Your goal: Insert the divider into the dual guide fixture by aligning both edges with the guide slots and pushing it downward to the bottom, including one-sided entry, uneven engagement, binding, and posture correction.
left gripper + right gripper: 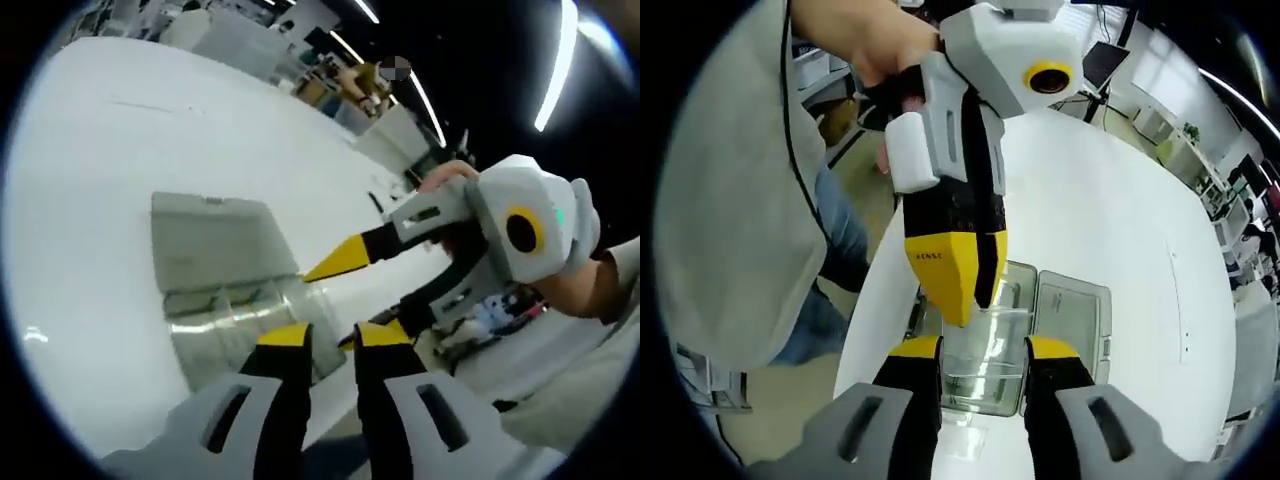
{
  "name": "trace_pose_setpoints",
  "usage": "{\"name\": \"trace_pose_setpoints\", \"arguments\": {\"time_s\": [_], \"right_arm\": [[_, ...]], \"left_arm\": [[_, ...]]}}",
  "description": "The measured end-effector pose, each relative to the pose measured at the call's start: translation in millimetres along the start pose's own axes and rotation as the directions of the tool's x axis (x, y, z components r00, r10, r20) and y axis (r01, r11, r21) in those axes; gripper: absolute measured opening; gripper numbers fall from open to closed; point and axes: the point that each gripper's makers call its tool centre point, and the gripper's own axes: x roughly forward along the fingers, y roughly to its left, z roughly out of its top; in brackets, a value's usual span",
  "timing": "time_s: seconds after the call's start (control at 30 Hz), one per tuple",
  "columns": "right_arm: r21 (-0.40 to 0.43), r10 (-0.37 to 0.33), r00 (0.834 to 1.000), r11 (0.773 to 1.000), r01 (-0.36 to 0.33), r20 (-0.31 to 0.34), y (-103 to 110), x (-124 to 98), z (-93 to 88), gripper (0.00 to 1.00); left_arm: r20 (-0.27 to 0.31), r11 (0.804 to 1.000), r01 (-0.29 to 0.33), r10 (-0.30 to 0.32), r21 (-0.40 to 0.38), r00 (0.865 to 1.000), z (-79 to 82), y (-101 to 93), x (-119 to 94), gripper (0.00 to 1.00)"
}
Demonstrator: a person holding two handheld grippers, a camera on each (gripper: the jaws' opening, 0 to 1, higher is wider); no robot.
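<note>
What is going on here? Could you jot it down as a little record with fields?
surface: white table
fixture: grey block lying on the table near its edge
divider: clear sheet over the fixture, between the tips of both tools
left tool: yellow-tipped, jaws a little apart around the sheet's edge; grip cannot be told
right tool: jaws apart on either side of the sheet
held by: a person's hand on the left tool
background: desks and ceiling lights
</note>
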Motion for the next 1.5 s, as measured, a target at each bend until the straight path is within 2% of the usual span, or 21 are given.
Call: {"name": "trace_pose_setpoints", "arguments": {"time_s": [0.3, 0.8, 1.27, 1.5], "right_arm": [[-0.009, -0.013, 1.0, 1.0, 0.013, -0.002, -0.7, -1.7, 1.3, 0.27], [-0.021, -0.027, 1.0, 0.999, 0.027, 0.013, -0.2, -3.6, 11.4, 0.27], [-0.026, -0.039, 0.999, 0.999, 0.039, 0.002, 0.7, -5.3, 11.1, 0.27], [-0.027, -0.044, 0.999, 0.999, 0.043, -0.006, 1.1, -5.0, 9.5, 0.27]], "left_arm": [[-0.009, 0.997, -0.004, 0.004, -0.079, 1.0, -4.4, 3.3, 0.0, 0.04], [-0.002, 0.992, -0.006, 0.006, -0.13, 1.0, -5.9, 4.1, -0.2, 0.01], [0.005, 0.976, 0.021, -0.02, -0.216, 1.0, -6.8, 1.1, 0.6, 0.0], [0.009, 0.973, 0.021, -0.019, -0.23, 1.0, -7.9, 0.8, 2.3, 0.0]]}}
